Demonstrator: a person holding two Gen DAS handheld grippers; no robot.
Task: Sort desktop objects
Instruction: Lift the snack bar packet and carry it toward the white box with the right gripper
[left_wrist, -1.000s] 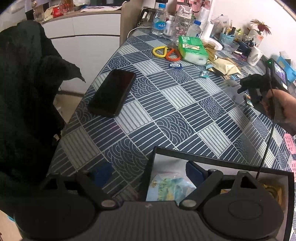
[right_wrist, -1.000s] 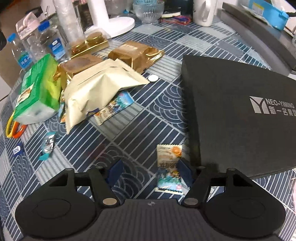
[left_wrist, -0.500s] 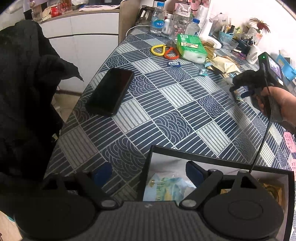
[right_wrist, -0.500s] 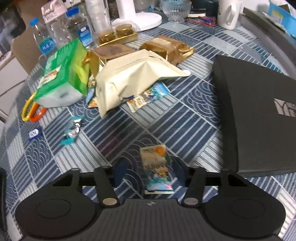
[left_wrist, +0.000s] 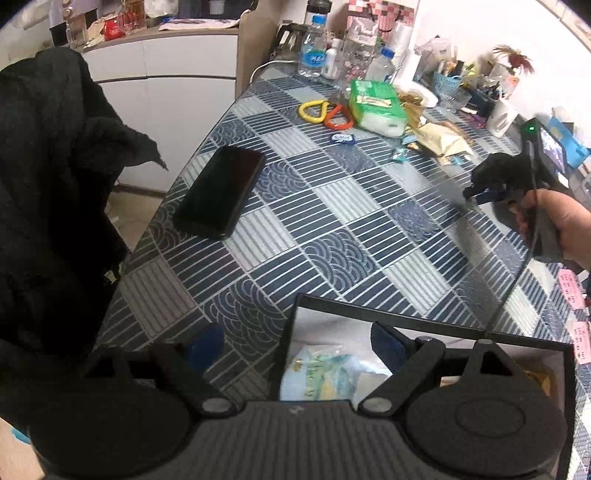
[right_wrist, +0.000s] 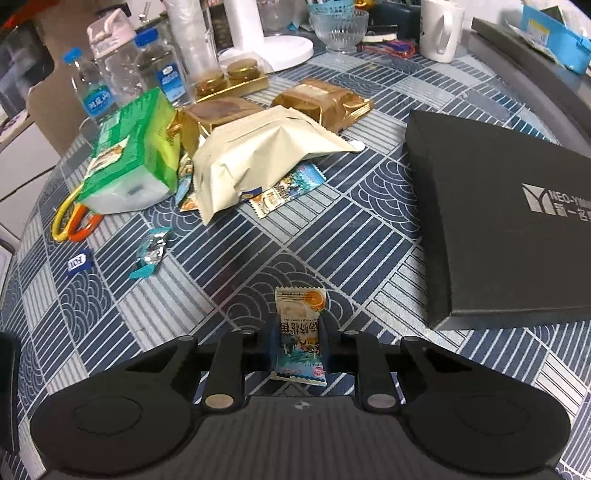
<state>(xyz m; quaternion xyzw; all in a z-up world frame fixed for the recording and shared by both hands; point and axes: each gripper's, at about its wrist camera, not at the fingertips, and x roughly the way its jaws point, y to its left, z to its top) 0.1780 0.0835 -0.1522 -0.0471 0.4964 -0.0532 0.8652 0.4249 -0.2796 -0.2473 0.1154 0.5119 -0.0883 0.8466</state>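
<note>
Blue pads of the right gripper (right_wrist: 296, 341) pressed against both sides of a small snack sachet (right_wrist: 300, 334), the jaws closed down to the width of the packet. The sachet stood lengthwise between the fingers, its orange-printed top edge poking out ahead of them and its lower end toward the gripper body, over the patterned tablecloth (right_wrist: 258, 258). The black lid (right_wrist: 509, 236) lay just to its right, apart from it.

Half a second earlier those jaws had stood apart with the sachet lying loose between them; a second earlier they had been wider still. From the left wrist view the right gripper (left_wrist: 480, 192) had also drifted nearer the middle of the table.

The left gripper (left_wrist: 299, 350) was wide open and held nothing. One blue pad hung over the cloth outside the open black box (left_wrist: 291, 332), the other above the box's interior, where a pale blue-green packet (left_wrist: 321, 373) lay. It sat much as it had in the earlier frames.

Whether the sachet rested on the cloth or was lifted clear could not be told. The box's near part was hidden behind the left gripper's body, and the right gripper's tips were blurred in that view.
</note>
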